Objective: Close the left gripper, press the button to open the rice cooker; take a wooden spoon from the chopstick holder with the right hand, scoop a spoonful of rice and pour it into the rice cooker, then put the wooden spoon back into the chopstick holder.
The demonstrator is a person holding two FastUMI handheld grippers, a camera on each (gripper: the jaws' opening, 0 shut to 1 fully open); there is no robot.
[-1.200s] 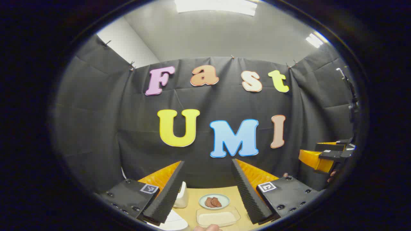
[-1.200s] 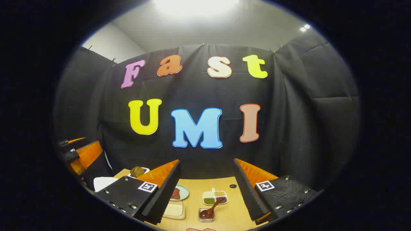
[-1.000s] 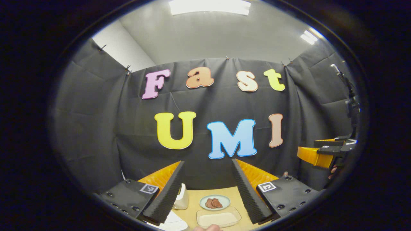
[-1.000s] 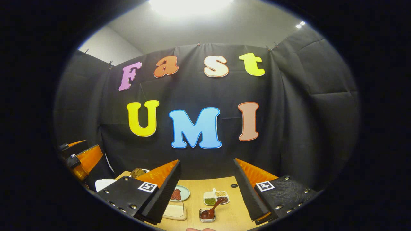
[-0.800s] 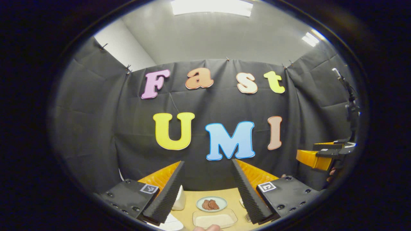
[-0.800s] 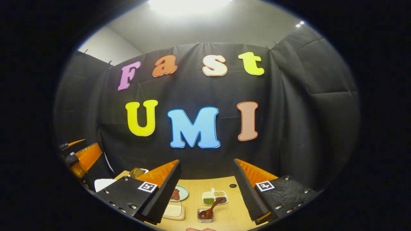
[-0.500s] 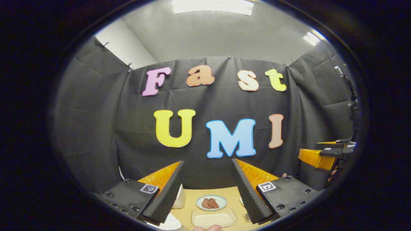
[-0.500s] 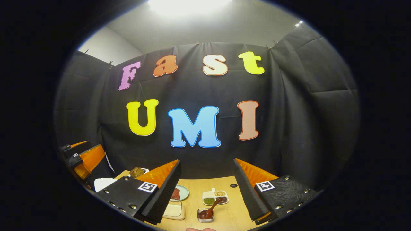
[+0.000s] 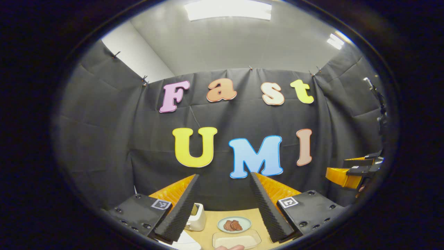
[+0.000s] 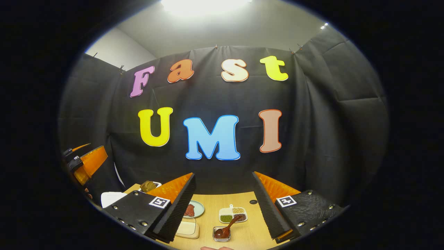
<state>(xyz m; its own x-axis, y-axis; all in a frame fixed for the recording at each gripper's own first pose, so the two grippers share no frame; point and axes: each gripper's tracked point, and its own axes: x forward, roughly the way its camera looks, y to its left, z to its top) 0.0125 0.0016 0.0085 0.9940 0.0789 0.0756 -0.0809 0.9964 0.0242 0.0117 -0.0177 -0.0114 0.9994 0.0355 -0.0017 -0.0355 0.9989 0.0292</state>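
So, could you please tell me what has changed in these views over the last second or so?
Very little. The left gripper tipped slightly downward: in the left gripper view the wall slid up and more of the white appliance came into sight, beside the plate of meat. The right gripper barely drifted. Nothing was taken hold of or let go; both stay open and empty, and the dark spoon still rests in its small dish.

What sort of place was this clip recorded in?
Likely a staged recording booth set up as a kitchen tabletop: black cloth walls surround a wooden table with a plate of meat, a divided dish of beans and a spoon in a small container.
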